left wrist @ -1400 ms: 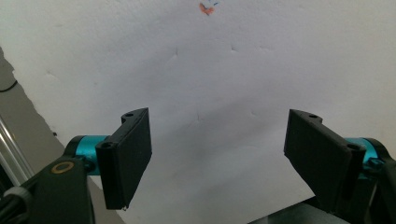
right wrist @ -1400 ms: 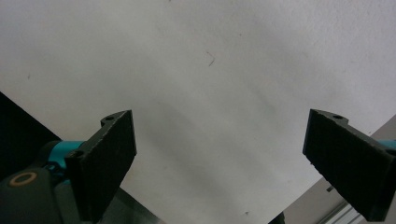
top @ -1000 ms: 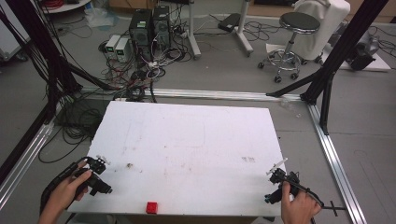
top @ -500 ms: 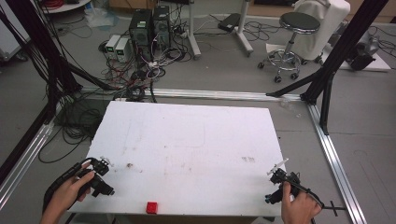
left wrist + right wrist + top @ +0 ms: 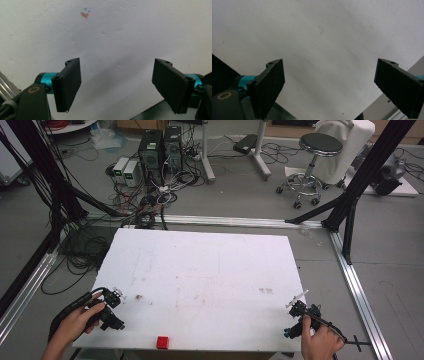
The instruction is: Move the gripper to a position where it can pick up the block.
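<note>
Desk (image 5: 210, 285): white rectangular top, scuffed, with faint brownish marks near its left and right parts; stands inside an aluminium frame (image 5: 350, 275) on a grey floor.

Red block (image 5: 162, 342): small, lying on the desk at its near edge, somewhat left of centre, between the two grippers and well apart from both.

Left gripper (image 5: 116, 310): black, held in the person's left hand (image 5: 75, 325) at the near left corner of the desk. In the left gripper view its two black fingers (image 5: 68, 85) stand wide apart with nothing between them (only bare white surface), and a small orange and blue mark (image 5: 85, 13) shows on the surface farther ahead.

Right gripper (image 5: 295, 317): black, held in the person's right hand (image 5: 320, 342) at the near right corner of the desk, a cable trailing off toward the frame. In the right gripper view its fingers (image 5: 268, 87) are likewise spread wide and empty above the white top.

Surroundings: computer towers (image 5: 160, 150) with tangled cables on the floor beyond the desk; a round black stool (image 5: 312, 162) on castors to the far right.
</note>
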The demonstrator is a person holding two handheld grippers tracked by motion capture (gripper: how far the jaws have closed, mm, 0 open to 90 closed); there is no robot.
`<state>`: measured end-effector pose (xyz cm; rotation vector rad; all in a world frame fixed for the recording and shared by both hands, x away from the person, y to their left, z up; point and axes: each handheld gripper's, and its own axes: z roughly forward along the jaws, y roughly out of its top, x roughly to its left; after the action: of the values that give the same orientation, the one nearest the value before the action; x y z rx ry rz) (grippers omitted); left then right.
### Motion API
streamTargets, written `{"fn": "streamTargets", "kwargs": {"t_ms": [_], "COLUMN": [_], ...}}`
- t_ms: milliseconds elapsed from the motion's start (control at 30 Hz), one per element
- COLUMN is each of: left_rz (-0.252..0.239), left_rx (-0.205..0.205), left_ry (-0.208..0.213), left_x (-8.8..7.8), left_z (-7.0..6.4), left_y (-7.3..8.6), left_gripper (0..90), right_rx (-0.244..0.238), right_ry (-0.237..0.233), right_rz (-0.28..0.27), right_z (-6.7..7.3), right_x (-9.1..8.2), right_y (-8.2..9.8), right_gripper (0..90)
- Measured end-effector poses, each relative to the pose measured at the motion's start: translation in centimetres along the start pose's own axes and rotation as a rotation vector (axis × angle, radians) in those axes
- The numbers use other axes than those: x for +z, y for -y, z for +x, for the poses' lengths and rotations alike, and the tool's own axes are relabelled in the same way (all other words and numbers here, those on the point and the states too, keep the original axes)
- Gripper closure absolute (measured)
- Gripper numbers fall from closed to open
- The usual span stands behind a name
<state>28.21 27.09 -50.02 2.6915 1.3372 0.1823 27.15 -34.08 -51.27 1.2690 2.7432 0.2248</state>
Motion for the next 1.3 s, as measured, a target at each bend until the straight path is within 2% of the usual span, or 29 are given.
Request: {"fn": "streamTargets", "kwargs": {"t_ms": [67, 100, 133, 167, 200, 233, 267, 333, 367, 400, 433, 600, 833, 1067, 1100, 1200, 1300], "left_rz": [0.009, 0.009, 0.016, 0.016, 0.018, 0.018, 0.017, 0.023, 0.023, 0.027, 0.027, 0.033, 0.047, 0.041, 0.036, 0.035, 0.038], "left_rx": [0.026, 0.026, 0.053, 0.053, 0.077, 0.077, 0.110, 0.148, 0.148, 0.177, 0.177, 0.236, 0.308, 0.401, 0.434, 0.458, 0.521], "left_ry": [0.002, 0.002, 0.003, 0.003, 0.008, 0.008, 0.018, 0.021, 0.021, 0.017, 0.017, 0.021, 0.019, 0.052, 0.067, 0.080, 0.100], "left_x": [-0.2, -0.2, -0.4, -0.4, -0.5, -0.5, -0.8, -1.1, -1.1, -1.4, -1.4, -2.2, -3.0, -3.8, -3.9, -4.0, -4.1], "left_z": [0.2, 0.2, 0.2, 0.2, 0.2, 0.2, 0.2, 0.1, 0.1, -0.1, -0.1, -0.7, -1.5, -2.1, -2.4, -2.6, -3.3], "left_y": [-0.1, -0.1, -0.2, -0.2, -0.3, -0.3, -0.3, -0.4, -0.4, -0.6, -0.6, -1.1, -2.1, -3.2, -3.4, -3.5, -3.7], "left_gripper": [23.7, 23.7, 23.8, 23.8, 23.7, 23.7, 23.7, 23.8, 23.7, 23.7, 23.7, 23.7, 23.7, 23.7, 23.7, 23.7, 23.7], "right_rx": [-0.005, -0.008, -0.009, -0.012, -0.015, -0.015, -0.021, -0.020, -0.023, -0.023, -0.023, -0.046, -0.057, -0.054, -0.053, -0.056, -0.053], "right_ry": [0.001, 0.002, 0.002, 0.003, 0.006, 0.010, 0.009, 0.018, 0.019, 0.021, 0.021, 0.035, 0.044, 0.039, 0.039, 0.041, 0.037], "right_rz": [0.008, 0.012, 0.019, 0.027, 0.033, 0.035, 0.035, 0.032, 0.032, 0.030, 0.030, 0.055, 0.058, 0.053, 0.052, 0.045, 0.043], "right_z": [0.1, 0.1, 0.1, 0.1, 0.1, 0.1, 0.1, 0.1, 0.1, 0.1, 0.1, 0.2, 0.3, 0.3, 0.3, 0.3, 0.3], "right_x": [0.0, 0.0, 0.1, 0.1, 0.1, 0.1, 0.1, -0.1, -0.1, -0.2, -0.2, -0.2, -0.3, -0.3, -0.3, -0.5, -0.5], "right_y": [-0.1, -0.1, -0.1, -0.1, -0.1, -0.1, -0.1, -0.1, -0.1, -0.1, -0.1, -0.1, -0.2, -0.1, -0.2, -0.2, -0.2], "right_gripper": [8.8, 8.9, 8.8, 8.9, 8.8, 8.9, 8.9, 8.9, 8.9, 8.8, 8.8, 8.8, 8.8, 8.8, 8.9, 8.9, 8.8]}}
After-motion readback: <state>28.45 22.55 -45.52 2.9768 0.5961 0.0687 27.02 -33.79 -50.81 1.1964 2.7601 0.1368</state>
